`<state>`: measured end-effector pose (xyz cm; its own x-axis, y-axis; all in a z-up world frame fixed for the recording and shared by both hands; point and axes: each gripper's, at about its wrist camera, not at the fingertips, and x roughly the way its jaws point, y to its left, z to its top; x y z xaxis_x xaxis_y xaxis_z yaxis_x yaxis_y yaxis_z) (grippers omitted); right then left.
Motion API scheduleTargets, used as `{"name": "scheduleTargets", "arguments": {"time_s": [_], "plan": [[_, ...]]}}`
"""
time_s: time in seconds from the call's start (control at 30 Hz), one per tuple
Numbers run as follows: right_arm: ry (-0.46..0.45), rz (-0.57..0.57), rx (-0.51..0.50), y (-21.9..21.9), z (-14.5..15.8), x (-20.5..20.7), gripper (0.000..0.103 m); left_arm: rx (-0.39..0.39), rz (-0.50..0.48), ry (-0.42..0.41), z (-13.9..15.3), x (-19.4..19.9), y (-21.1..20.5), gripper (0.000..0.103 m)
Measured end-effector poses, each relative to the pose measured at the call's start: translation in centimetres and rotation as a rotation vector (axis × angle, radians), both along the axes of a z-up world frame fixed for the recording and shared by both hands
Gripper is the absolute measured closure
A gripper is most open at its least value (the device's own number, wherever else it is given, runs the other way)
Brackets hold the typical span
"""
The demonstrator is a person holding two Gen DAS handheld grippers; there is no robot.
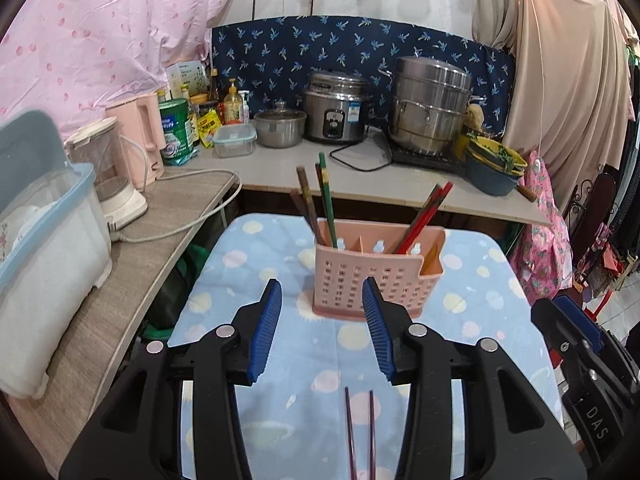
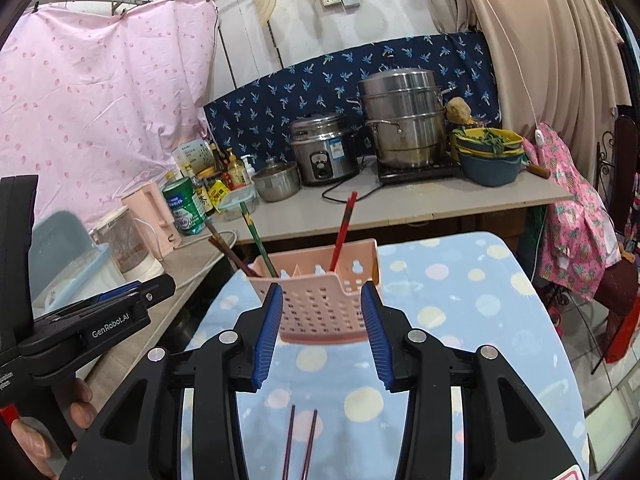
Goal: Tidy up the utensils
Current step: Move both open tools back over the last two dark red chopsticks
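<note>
A pink perforated utensil holder (image 1: 374, 276) stands on the blue dotted cloth (image 1: 280, 248). Brown and green chopsticks (image 1: 325, 204) lean in its left compartment, red chopsticks (image 1: 424, 218) in its right. A pair of dark purple chopsticks (image 1: 360, 432) lies on the cloth below my left gripper (image 1: 322, 332), which is open and empty. In the right wrist view the holder (image 2: 320, 300) sits just beyond my right gripper (image 2: 322, 332), open and empty, with the purple pair (image 2: 300, 440) lying below it. The left gripper's body (image 2: 92, 328) shows at the left edge.
A counter (image 1: 360, 160) behind holds a rice cooker (image 1: 336, 112), a steamer pot (image 1: 432, 104), a small lidded pot (image 1: 280, 128), bowls (image 1: 494, 164), bottles and a cable. A side shelf (image 1: 120, 300) at left carries a plastic bin (image 1: 48, 240) and kettles.
</note>
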<state>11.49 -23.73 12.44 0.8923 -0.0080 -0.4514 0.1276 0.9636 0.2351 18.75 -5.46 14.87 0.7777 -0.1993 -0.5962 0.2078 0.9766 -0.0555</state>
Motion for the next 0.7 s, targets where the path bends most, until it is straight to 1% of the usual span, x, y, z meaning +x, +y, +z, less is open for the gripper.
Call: {"name": "scheduleTargets", "arguments": {"time_s": [0.23,0.4,0.5,0.7], "plan": [[0.044,-0.009,-0.02,0.5,-2.5,-2.9,0.063,0.016,0.004,0.045,-3.0,-2.5,1.1,0.063],[0.092,0.012,-0.067,1.9,-4.8,-5.1,0.063,0.033,-0.002,0.076,-5.3,-4.3,1.8,0.063],[0.122,0.029,-0.068,2.4,-6.0,-6.2,0.063,0.042,-0.006,0.103,-6.8,-5.4,2.3,0.063],[0.179,0.059,-0.102,4.1,-8.7,-8.4,0.063,0.069,-0.019,0.146,-9.6,-7.7,2.9,0.063]]}}
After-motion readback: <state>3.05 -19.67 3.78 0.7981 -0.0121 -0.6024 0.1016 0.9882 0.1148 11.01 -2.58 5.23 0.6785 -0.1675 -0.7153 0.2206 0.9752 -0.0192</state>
